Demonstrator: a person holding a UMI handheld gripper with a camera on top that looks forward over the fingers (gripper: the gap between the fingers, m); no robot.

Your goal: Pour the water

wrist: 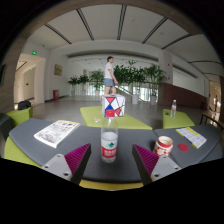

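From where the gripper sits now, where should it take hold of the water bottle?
Grip the water bottle at mid-body, around the label, coming straight ahead. It stands upright on the table, centred just beyond the open gripper, and its round sides suit the two pads.

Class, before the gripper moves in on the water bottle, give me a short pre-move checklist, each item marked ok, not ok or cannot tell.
1. Gripper fingers open wide enough for the bottle: ok.
2. Water bottle upright on the table, just ahead of the fingers: ok.
3. Bottle centred between the fingers: ok.
4. Red cup upright, apart from the bottle: ok.
5. Bottle cap off: cannot tell.
6. Person beyond the table, well away: ok.
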